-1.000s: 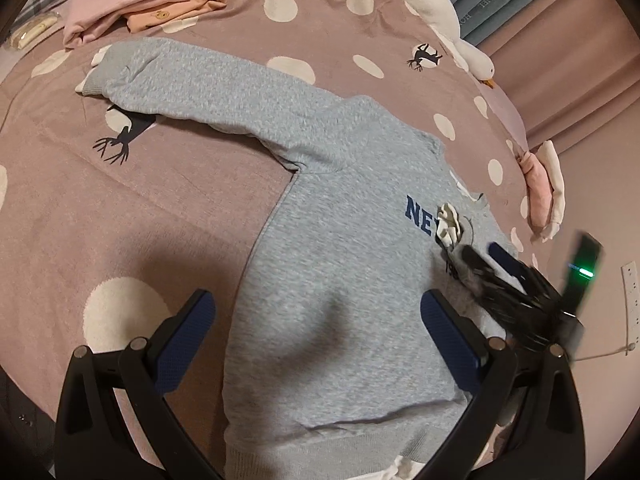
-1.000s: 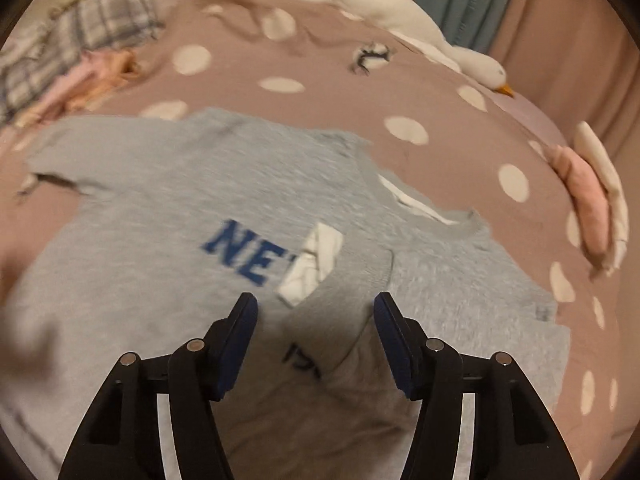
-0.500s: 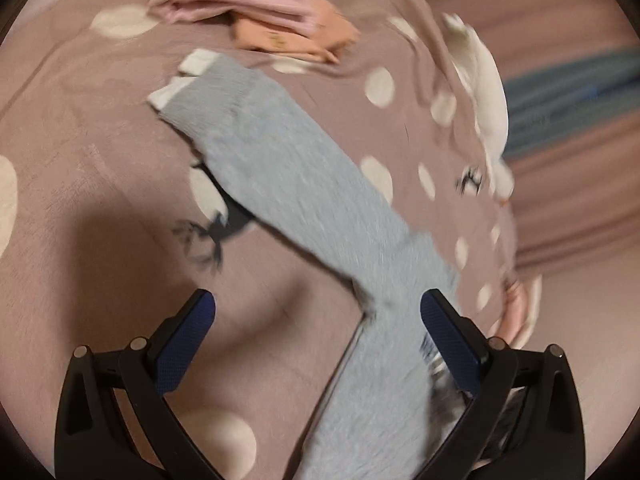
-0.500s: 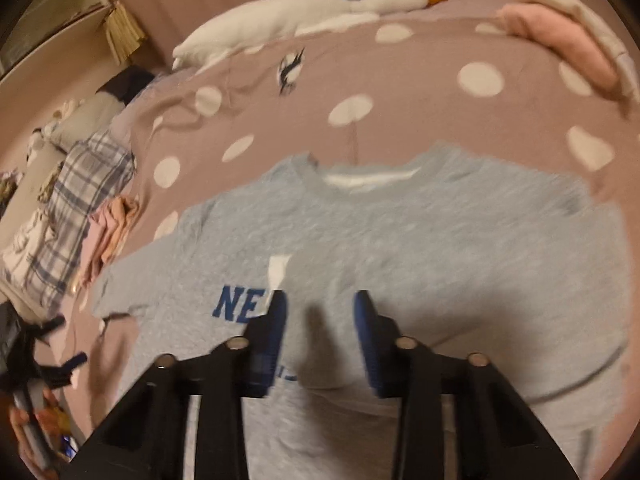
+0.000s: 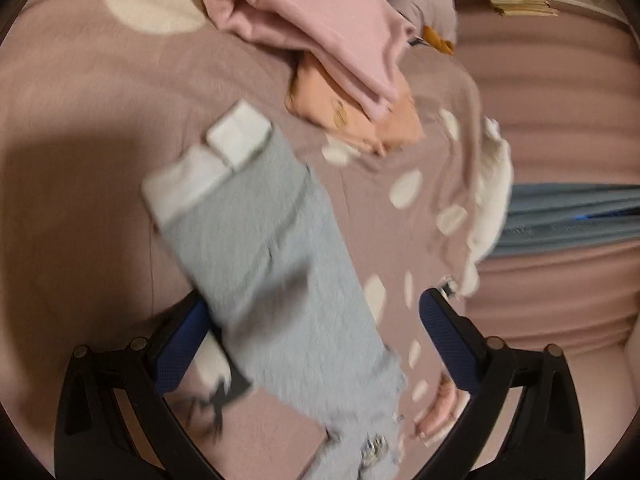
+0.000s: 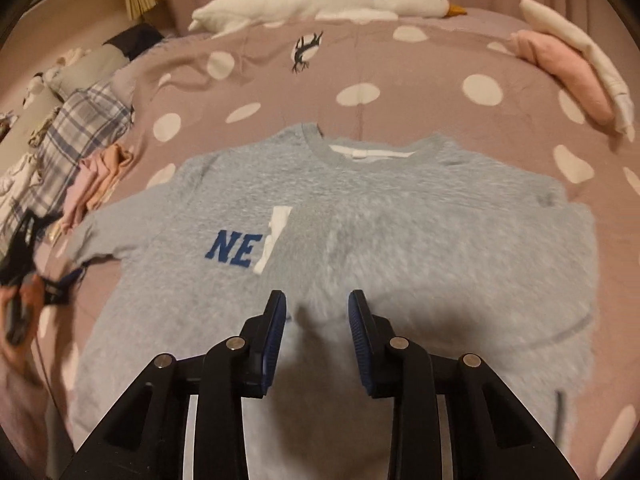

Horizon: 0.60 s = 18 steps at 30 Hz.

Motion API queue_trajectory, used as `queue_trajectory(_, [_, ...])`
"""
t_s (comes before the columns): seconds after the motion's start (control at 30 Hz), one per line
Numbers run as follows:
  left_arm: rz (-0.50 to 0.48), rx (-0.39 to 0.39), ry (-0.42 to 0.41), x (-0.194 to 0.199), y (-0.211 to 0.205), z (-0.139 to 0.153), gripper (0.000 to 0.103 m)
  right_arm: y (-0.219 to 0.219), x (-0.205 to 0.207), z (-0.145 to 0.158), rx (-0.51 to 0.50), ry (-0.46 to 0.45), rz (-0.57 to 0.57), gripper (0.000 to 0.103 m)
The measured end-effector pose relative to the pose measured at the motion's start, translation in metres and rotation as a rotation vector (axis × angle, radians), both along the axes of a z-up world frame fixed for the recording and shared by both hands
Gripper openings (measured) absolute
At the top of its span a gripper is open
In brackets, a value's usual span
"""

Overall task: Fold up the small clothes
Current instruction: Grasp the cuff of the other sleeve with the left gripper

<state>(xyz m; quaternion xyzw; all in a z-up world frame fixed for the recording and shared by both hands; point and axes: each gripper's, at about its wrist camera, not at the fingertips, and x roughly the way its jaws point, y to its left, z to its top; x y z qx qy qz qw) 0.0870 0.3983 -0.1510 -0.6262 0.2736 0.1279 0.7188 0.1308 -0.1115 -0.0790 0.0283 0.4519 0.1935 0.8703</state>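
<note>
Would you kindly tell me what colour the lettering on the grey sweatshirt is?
Dark blue lettering on the sweatshirt, clearest in the right wrist view.

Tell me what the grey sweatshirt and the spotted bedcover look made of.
Grey sweatshirt with blue letters: soft heathered knit, probably cotton fleece, matte, with a ribbed collar. Mauve bedcover with cream spots: matte fabric, seemingly knitted or woven; blur leaves it uncertain.

A home bedroom: a mauve bedspread with cream polka dots covers a bed, a long white plush goose with an orange beak lies along its far edge, pink pleated curtains hang behind, and folded pink clothes are stacked nearby.
</note>
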Motion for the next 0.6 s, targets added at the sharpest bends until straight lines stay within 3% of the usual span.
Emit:
queue_trajectory(0.07, [0.027,0.03,0.035,0.005,0.003,0.004,0.091,-0.008,-0.004,0.005,-0.017,-0.015,-0.02,0.033])
queue_trajectory(0.1, [0.028,0.057,0.069,0.009,0.003,0.006,0.074,-0.011,-0.006,0.007,-0.021,-0.023,-0.03,0.033])
queue_trajectory(0.13, [0.019,0.079,0.114,0.012,0.002,0.007,0.044,-0.013,-0.006,0.009,-0.02,-0.028,-0.036,0.033])
queue_trajectory(0.2, [-0.012,0.1,0.179,0.017,0.001,0.002,0.009,-0.019,-0.01,0.012,-0.009,-0.035,-0.047,0.033])
queue_trajectory(0.33, [-0.047,0.212,0.25,0.023,-0.012,0.015,0.007,-0.033,-0.022,0.01,0.02,-0.029,-0.076,0.034])
queue_trajectory(0.6, [-0.308,0.607,0.092,0.047,-0.117,0.103,0.009,-0.048,-0.031,-0.003,0.099,0.027,-0.134,0.034])
